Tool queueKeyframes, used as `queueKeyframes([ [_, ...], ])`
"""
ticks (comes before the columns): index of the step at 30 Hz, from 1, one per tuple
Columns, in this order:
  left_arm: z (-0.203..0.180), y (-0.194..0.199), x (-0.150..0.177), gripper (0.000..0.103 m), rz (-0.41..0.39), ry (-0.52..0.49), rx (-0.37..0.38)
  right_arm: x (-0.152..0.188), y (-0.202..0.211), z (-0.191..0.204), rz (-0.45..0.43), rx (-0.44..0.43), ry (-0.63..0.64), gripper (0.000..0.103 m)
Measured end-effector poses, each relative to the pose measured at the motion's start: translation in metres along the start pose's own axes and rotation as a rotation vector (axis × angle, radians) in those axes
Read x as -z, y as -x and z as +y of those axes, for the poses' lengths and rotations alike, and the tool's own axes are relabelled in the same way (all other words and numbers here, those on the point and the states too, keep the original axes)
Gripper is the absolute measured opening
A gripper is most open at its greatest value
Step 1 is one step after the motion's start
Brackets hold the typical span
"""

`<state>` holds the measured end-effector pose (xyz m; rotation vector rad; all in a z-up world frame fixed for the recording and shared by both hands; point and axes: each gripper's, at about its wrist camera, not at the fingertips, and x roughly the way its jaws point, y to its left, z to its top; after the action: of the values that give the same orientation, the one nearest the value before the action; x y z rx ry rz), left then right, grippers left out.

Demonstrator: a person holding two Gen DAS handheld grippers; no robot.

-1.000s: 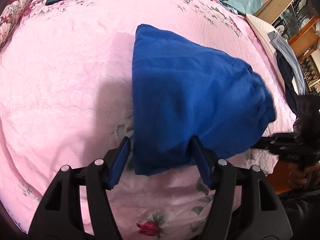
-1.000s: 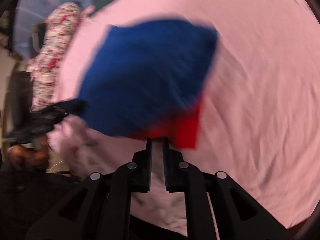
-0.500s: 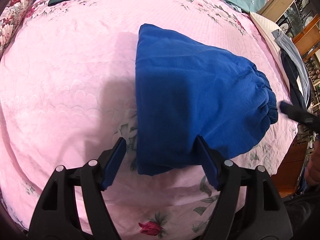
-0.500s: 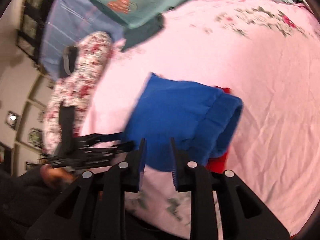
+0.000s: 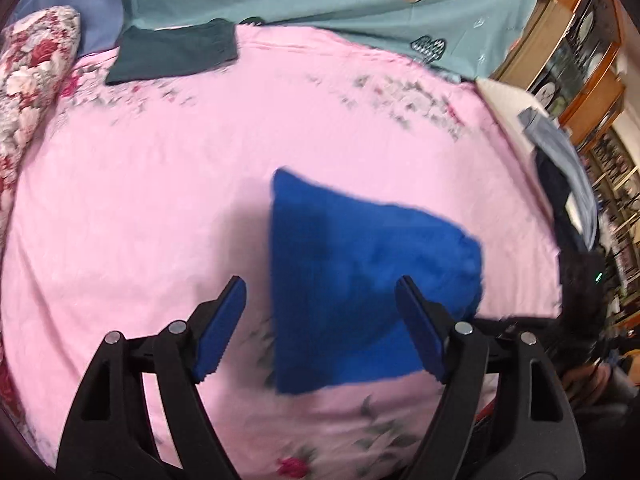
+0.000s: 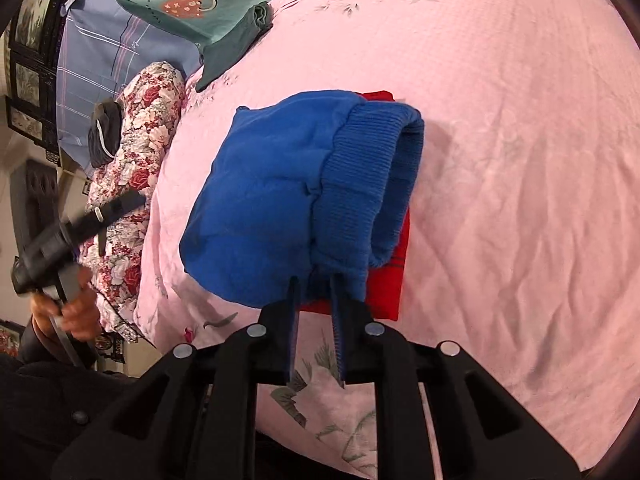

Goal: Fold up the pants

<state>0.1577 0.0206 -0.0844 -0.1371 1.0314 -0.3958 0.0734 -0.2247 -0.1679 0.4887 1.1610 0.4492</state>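
The blue pants [image 5: 360, 280] lie folded on the pink bedspread [image 5: 140, 200]. In the right wrist view the pants [image 6: 280, 192] show their ribbed waistband on the right and rest on a red garment [image 6: 384, 292]. My left gripper [image 5: 320, 282] hovers above the pants' near edge, its jaws wide and still opening, touching nothing. My right gripper [image 6: 314, 278] sits just before the waistband's near corner, its jaws closing to a narrow gap with no fabric pinched. In the right wrist view a hand [image 6: 68, 308] holds the left gripper [image 6: 60, 236] off the bed's left side.
A dark green folded garment [image 5: 172, 54] lies at the far side of the bed below a teal sheet [image 5: 320, 8]. A floral pillow [image 5: 28, 80] lines the left edge. Grey and dark clothes [image 5: 560, 152] and wooden cabinets [image 5: 572, 40] stand on the right.
The left gripper has risen and drawn back from the pants with wider jaws. The right gripper has let the pants go; its jaws opened, then narrowed. The pants now lie still.
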Motion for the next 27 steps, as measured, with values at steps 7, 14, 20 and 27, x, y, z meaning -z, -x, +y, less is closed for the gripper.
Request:
queueKeyframes([
  [7, -0.094, -0.069, -0.01, 0.075, 0.078, -0.137, 0.129, 0.002, 0.005, -0.01, 0.014, -0.053, 0.0, 0.016],
  [14, -0.108, -0.139, -0.01, 0.066, 0.17, -0.096, -0.035, 0.009, -0.006, -0.013, 0.109, -0.038, 0.041, 0.025],
  [20, -0.077, -0.046, -0.038, 0.091, -0.081, 0.032, -0.101, 0.011, 0.024, -0.001, 0.084, 0.001, 0.208, 0.04],
  [27, 0.01, -0.023, 0.001, 0.091, -0.007, 0.275, -0.296, -0.017, 0.07, -0.018, -0.087, -0.017, 0.216, 0.063],
])
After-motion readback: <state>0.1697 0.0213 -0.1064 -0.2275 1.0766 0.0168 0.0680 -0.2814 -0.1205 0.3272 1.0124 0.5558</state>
